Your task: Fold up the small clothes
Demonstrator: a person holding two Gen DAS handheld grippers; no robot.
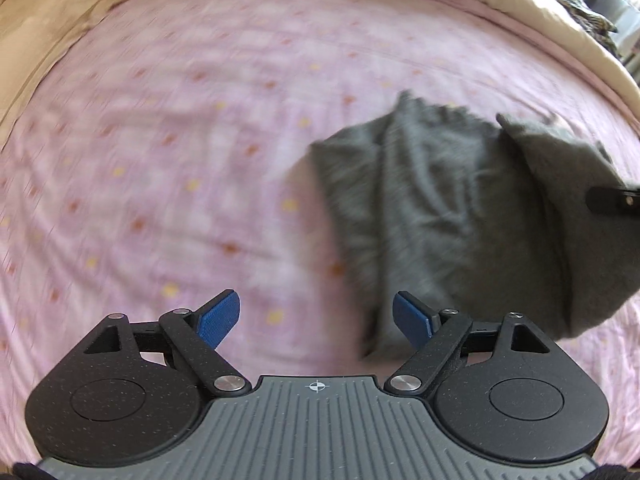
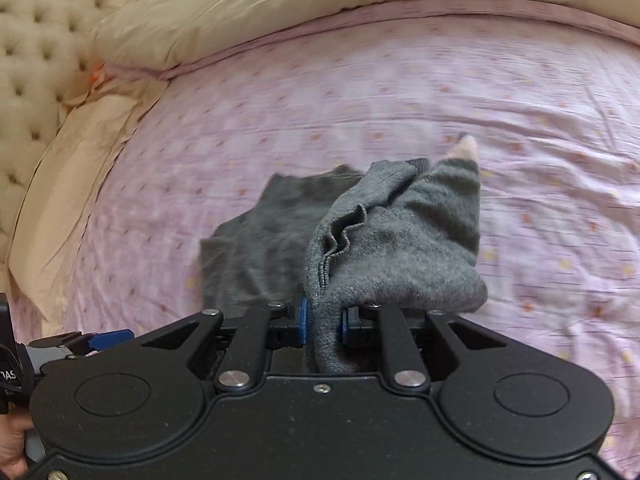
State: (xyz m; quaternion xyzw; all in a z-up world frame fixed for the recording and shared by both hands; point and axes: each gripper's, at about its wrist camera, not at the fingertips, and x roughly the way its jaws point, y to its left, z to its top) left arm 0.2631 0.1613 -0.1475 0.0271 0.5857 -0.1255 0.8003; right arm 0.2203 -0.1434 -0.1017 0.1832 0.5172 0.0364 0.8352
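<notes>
Between right claw (image 2: 323, 322) pads — grey garment (image 2: 396, 240).

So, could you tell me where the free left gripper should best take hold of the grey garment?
Probably the flat near-left edge of the grey garment, from the left, low over the bedsheet; the right gripper lifts the other side.

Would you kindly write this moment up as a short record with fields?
surface: pink patterned bedsheet
garment: small grey knitted garment, partly flat on the sheet, one edge lifted
left gripper: jaws wide apart, holding nothing, above the sheet beside the garment
right gripper: jaws shut on a bunched edge of the garment
background: cream duvet, tufted headboard
image quality: motion blur in the left wrist view
</notes>
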